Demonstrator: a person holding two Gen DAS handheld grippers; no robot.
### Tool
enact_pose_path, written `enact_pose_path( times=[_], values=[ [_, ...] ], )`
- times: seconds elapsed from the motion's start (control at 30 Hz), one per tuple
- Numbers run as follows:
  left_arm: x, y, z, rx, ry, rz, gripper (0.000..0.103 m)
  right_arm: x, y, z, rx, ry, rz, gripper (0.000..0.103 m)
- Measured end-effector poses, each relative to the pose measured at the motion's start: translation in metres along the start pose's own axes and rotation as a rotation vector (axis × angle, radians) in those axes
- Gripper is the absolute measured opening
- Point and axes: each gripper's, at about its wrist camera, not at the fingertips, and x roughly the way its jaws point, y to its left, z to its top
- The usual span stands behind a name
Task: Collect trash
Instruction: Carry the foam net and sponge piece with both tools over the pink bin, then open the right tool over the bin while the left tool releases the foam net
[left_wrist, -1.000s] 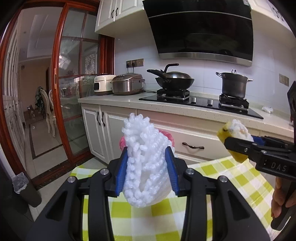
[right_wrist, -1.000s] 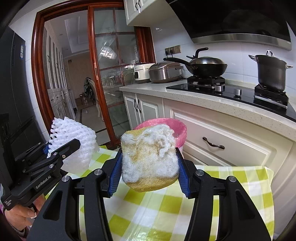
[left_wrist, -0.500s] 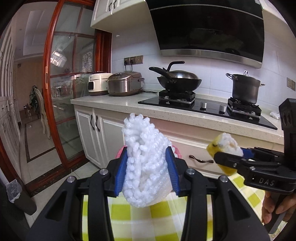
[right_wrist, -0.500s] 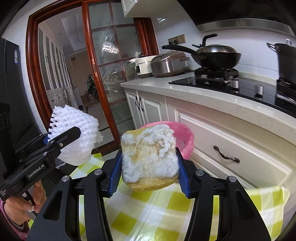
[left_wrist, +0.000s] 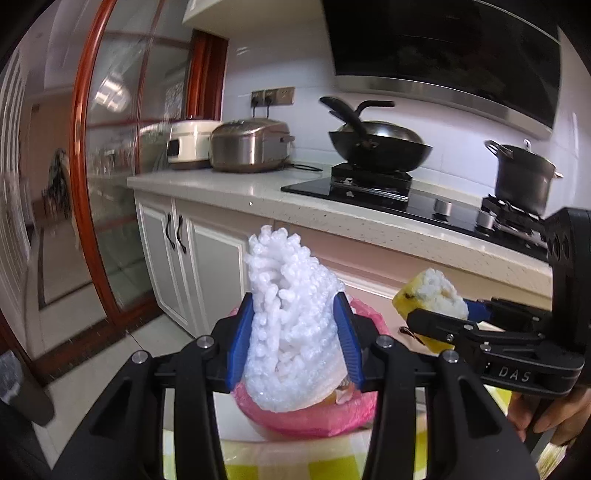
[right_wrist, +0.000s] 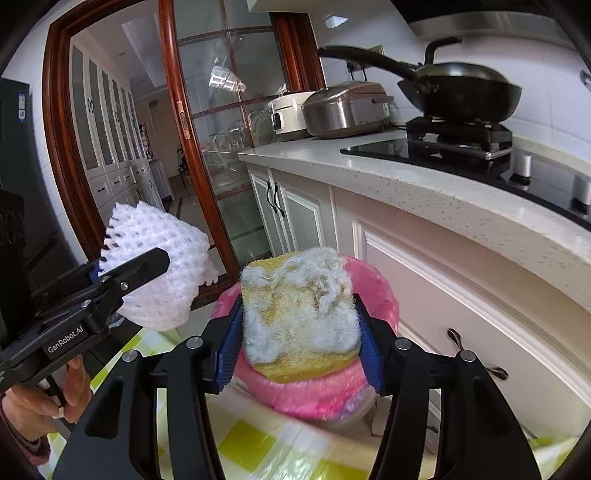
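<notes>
Left wrist view first: the left hand-held gripper (left_wrist: 291, 339) is clamped on the foam net (left_wrist: 288, 332), blue pads pressing in from both sides. The net stands on end, long axis roughly upright, frayed tip pointing up and flared base hanging over the pink-lined bin (left_wrist: 310, 417). The base looks to be right above the opening, though the net hides how well it is centred. Off to the right, the right hand-held gripper (left_wrist: 436, 325) carries the sponge (left_wrist: 428, 295) at the bin's side. The risk here: the net is light and springy, so when let go it could cling to a pad or bounce off the rim onto the checked cloth (left_wrist: 295, 469). With both tools crowding one small bin, they could also knock each other.

Now the right wrist view: the right hand-held gripper (right_wrist: 299, 332) is squeezed tight on the sponge (right_wrist: 299, 317), which lies broad and flat, white scrubby face up, long axis running pad to pad. It sits just in front of and over the near rim of the bin (right_wrist: 373, 288). If dropped from here, I'd judge it might clip that rim and tip out. The left hand-held gripper (right_wrist: 147, 269) holds the net (right_wrist: 159, 266) to the left, its tip angled up and left. The surface under the cloth (right_wrist: 240, 439) sits close against the cabinets.
</notes>
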Motion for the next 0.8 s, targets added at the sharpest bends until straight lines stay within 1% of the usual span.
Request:
enact_pose_path(
  times=[0.1,0.2,0.33,0.37,0.4,0.43,0.47,0.5,0.57,0.7,0.8],
  values=[
    [0.016,0.007,0.000,-0.025,0.003,0.004,0.043,0.019,-0.009,0.000,0.005,0.011,0.008,0.055],
    [0.022,0.016,-0.002,-0.050,0.000,0.001,0.043,0.038,-0.013,-0.006,0.010,0.031,0.024,0.055],
    [0.033,0.025,-0.006,-0.037,0.010,0.014,0.043,0.057,-0.009,-0.012,0.009,0.052,0.060,0.056],
    [0.034,0.026,-0.008,-0.039,0.013,0.015,0.044,0.061,-0.008,-0.014,0.011,0.058,0.074,0.058],
    [0.035,0.027,-0.009,-0.041,0.015,0.016,0.044,0.065,-0.007,-0.016,0.013,0.058,0.084,0.068],
    [0.037,0.029,-0.011,-0.044,0.018,0.018,0.044,0.066,-0.007,-0.017,0.017,0.049,0.086,0.072],
    [0.039,0.030,-0.013,-0.048,0.021,0.017,0.044,0.067,-0.008,-0.018,0.024,0.043,0.097,0.074],
    [0.040,0.031,-0.015,-0.051,0.025,0.018,0.044,0.067,-0.009,-0.019,0.028,0.041,0.102,0.074],
    [0.042,0.032,-0.018,-0.050,0.031,0.018,0.044,0.065,-0.010,-0.021,0.032,0.029,0.083,0.074],
    [0.047,0.025,-0.025,-0.041,0.051,0.000,0.044,0.049,-0.017,-0.023,0.050,-0.003,0.077,0.074],
    [0.050,0.015,-0.029,-0.036,0.059,-0.010,0.049,0.035,-0.025,-0.026,0.066,-0.024,0.059,0.074]
  ],
)
